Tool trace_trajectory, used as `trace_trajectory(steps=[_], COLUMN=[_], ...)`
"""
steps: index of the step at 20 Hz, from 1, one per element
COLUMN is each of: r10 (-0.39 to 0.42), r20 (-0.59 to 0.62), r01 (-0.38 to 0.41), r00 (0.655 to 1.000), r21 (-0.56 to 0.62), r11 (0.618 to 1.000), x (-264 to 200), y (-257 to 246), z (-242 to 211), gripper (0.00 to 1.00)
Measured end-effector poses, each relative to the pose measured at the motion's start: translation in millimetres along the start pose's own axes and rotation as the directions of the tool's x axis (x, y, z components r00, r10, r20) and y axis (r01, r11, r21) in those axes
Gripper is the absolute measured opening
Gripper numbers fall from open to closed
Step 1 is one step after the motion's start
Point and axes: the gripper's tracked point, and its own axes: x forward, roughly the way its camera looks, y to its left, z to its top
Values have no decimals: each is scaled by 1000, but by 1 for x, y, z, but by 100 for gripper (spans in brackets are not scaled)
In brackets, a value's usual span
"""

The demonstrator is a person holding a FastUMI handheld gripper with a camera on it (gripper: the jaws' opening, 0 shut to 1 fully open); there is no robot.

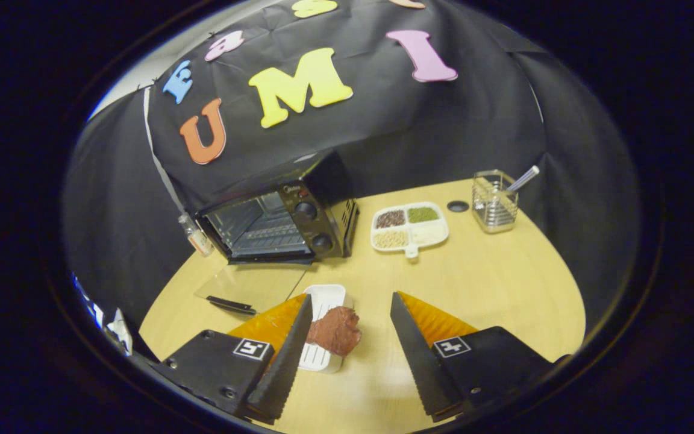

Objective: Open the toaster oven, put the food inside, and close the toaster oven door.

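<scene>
The toaster oven (278, 220) stands at the far side of the wooden table (491, 283), and its glass door (250, 286) already lies folded down flat in front of it, leaving the wire rack inside exposed, so the opening step looks done. What remains, by my reading, is the loading and the closing. The food (335, 330), a reddish-brown lump like a cut of meat, rests on a white tray (326, 304) just in front of the oven's lowered door, on the near side of it. The gripper (347, 352) hangs above the table with its fingers spread wide; the food sits between them, close to the left finger, but neither finger appears to press on it. To the right of the oven sit a divided dish of beans (408, 225) and a wire holder (494, 202).
</scene>
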Motion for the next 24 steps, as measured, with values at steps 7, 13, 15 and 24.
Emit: trace_trajectory(steps=[7,13,15,24], r10=[138,109,87,-34], r20=[-116,-99,-59,84], r01=[-121,-100,-85,52], r00=[984,989,994,996], r21=[141,85,39,-216], r11=[983,991,996,975], x=[6,-23,-38,-75], y=[9,29,41,90], z=[-34,-33,-23,7], gripper=[31,10,10,9])
